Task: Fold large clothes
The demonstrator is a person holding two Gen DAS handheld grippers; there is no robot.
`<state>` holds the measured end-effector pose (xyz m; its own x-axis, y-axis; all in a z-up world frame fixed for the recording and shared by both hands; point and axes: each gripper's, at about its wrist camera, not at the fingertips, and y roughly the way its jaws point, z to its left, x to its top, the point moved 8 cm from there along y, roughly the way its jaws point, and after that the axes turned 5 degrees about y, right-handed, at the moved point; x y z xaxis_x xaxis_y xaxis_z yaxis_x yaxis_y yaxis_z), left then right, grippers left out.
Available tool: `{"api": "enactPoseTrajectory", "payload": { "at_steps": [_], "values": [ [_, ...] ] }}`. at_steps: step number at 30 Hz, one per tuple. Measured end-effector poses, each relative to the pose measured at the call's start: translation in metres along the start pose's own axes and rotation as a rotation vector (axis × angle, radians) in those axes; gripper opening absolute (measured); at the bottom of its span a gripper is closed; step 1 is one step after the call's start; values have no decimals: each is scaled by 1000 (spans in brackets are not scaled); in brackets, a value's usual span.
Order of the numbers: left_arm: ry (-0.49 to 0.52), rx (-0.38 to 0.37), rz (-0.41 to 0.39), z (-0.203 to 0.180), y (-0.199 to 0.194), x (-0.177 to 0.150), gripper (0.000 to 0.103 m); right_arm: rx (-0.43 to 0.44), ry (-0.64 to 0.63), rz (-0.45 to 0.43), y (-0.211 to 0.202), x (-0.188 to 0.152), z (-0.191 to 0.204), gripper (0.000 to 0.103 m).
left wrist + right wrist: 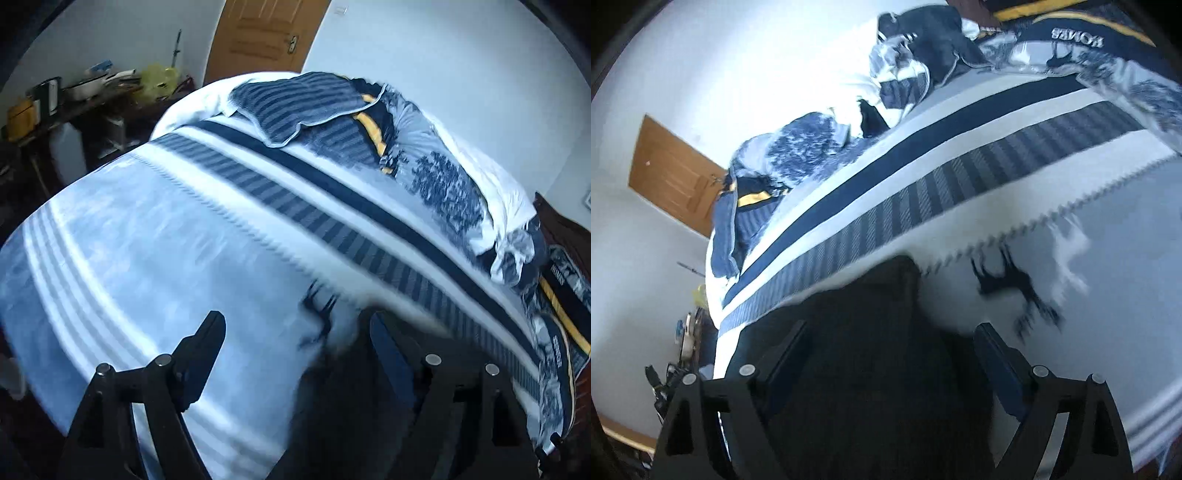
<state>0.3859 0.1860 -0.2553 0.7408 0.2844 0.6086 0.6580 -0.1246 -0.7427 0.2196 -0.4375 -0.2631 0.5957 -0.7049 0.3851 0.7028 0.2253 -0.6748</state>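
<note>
Both grippers low over the bed, frames motion-blurred.

Left gripper: jaws wide apart. Dark garment bunches between the fingers and toward the right finger, but nothing is pinched that I can see; whether a finger touches cloth, cannot tell (blur hides the contact).

Right gripper: jaws also spread wide. The dark garment fills the gap between the fingers and runs ahead of the tips, a rounded lump lying on the striped cover. Not clamped as far as the view shows.

Ahead of both tools: striped bedding, then a rumpled quilt and pillow at the far edge. Door beyond in the left view; cluttered table far left of that tool.

Progress, my reading:
- Garment looks heaped, not spread flat; no clean fold edge visible.
- Its kind, sleeves and hem are not distinguishable (too dark).
- Likely early: it needs gripping, laying out and smoothing, then folding.
- Alternatively a fold was just released, since both tools are open over it; the pictures do not settle this.

Risk: dark cloth against dark fingers makes an edge grab hard to judge.
</note>
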Motion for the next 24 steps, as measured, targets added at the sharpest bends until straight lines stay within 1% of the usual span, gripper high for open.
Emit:
{"api": "enactPoseTrajectory", "payload": {
  "at_steps": [1,2,3,4,5,6,8,9,10,11,12,13,14,15,16,17,18,20,22,24],
  "values": [
    [-2,-8,21,12,-6,-13,81,6,8,5,-9,-19,-5,91],
    [-4,-30,61,25,-12,-36,81,6,15,8,-16,-37,-11,91],
    [-8,-41,88,23,-15,-52,81,4,19,12,-20,-50,-16,90],
    [-10,-54,120,22,-19,-76,81,8,27,7,-25,-66,-24,89],
    [-8,-58,134,19,-19,-89,81,12,36,5,-28,-82,-30,88],
    [0,-60,158,18,-18,-107,81,7,48,15,-27,-94,-36,84],
    [-1,-64,206,11,-12,-134,79,-12,80,48,-20,-117,-51,69],
    [-6,-85,232,8,-8,-145,73,-9,97,63,-16,-122,-56,50],
    [-12,-107,247,4,-6,-151,49,10,126,87,-12,-128,-61,33],
    [-21,-120,265,1,-3,-156,33,34,141,99,-11,-131,-62,28],
    [-30,-127,281,-1,-1,-159,8,38,147,90,-13,-132,-63,13],
    [-39,-143,270,-4,-4,-159,5,54,161,83,-17,-129,-63,7],
    [-46,-146,242,-5,-9,-155,5,76,179,72,-22,-127,-62,5],
    [-39,-124,220,-3,-10,-152,4,84,193,59,-28,-125,-60,4],
    [-35,-116,222,-2,-10,-152,3,64,183,48,-33,-124,-60,4],
    [-39,-116,236,-2,-6,-153,3,29,160,39,-33,-125,-61,3],
    [-43,-99,258,1,0,-157,3,1,145,45,-30,-126,-63,3],
    [-29,-57,268,6,4,-160,3,-97,101,71,-16,-134,-71,3],
    [-25,-17,234,11,0,-157,3,-128,81,70,-13,-136,-70,3],
    [-45,13,215,19,-15,-157,3,-114,103,44,-22,-135,-68,4]
  ]
}}
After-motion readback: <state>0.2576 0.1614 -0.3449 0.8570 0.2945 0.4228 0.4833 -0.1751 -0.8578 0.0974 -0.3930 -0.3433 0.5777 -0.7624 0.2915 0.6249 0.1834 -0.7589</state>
